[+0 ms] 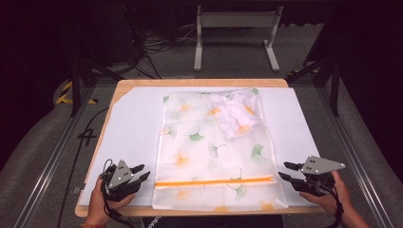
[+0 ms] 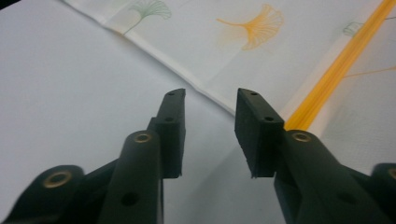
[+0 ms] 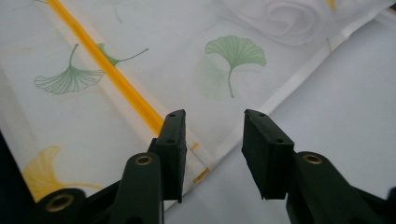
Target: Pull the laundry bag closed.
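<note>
A sheer white bag [image 1: 216,152] printed with green and orange ginkgo leaves lies flat on the white mat [image 1: 128,137], an orange zipper [image 1: 214,181] running across its near end. A bundle of white cloth [image 1: 235,111] sits inside its far right part. My left gripper [image 1: 141,173] rests open just left of the zipper's left end, and the left gripper view has the zipper [image 2: 341,70] beyond the right jaw. My right gripper [image 1: 288,171] is open by the zipper's right end; the zipper [image 3: 112,74] ends near my left jaw. Nothing is held.
The mat covers a wooden table [image 1: 199,82] whose edges show at the back and front. A white metal stand [image 1: 235,33] and cables lie on the floor behind. Metal rails [image 1: 52,156] run along both sides of the table.
</note>
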Motion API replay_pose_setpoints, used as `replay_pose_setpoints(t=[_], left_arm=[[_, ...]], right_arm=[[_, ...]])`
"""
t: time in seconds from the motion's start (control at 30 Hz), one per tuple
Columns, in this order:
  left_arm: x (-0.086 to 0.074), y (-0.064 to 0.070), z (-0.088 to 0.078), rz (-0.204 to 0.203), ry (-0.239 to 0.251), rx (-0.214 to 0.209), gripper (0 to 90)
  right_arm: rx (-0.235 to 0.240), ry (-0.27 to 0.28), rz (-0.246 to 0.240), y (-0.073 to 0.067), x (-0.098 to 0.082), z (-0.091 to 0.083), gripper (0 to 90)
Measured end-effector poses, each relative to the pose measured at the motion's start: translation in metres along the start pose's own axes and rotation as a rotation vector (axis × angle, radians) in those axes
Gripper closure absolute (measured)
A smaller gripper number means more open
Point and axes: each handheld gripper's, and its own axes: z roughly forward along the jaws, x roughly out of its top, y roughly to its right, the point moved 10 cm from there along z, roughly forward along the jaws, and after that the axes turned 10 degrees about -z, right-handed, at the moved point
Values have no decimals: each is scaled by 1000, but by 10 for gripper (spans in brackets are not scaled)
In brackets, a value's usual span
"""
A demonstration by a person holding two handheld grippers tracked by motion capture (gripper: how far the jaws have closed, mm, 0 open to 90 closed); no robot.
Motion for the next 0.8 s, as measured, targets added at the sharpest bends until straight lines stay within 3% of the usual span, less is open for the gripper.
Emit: replay_pose_setpoints(t=[0.13,0.3,0.4,0.53,0.57,0.63,0.8], left_arm=[[-1,-8,-3,2,11,24,541],[-1,-22,-6,-30,39,35,465],[-1,-27,-5,-45,43,41,434],[-4,-38,-3,-55,35,63,366],[-4,-41,-3,-65,40,65,307],[-5,-44,-3,-84,53,57,293],[-2,-53,-6,-118,120,57,218]], right_arm=[[-23,19,13,9,0,1,518],[-51,31,56,22,-3,1,438],[-74,26,50,28,-5,1,396],[-112,35,79,43,-8,1,325],[-137,46,97,50,-11,1,286],[-147,46,98,52,-12,2,271],[-225,67,149,67,-25,4,193]])
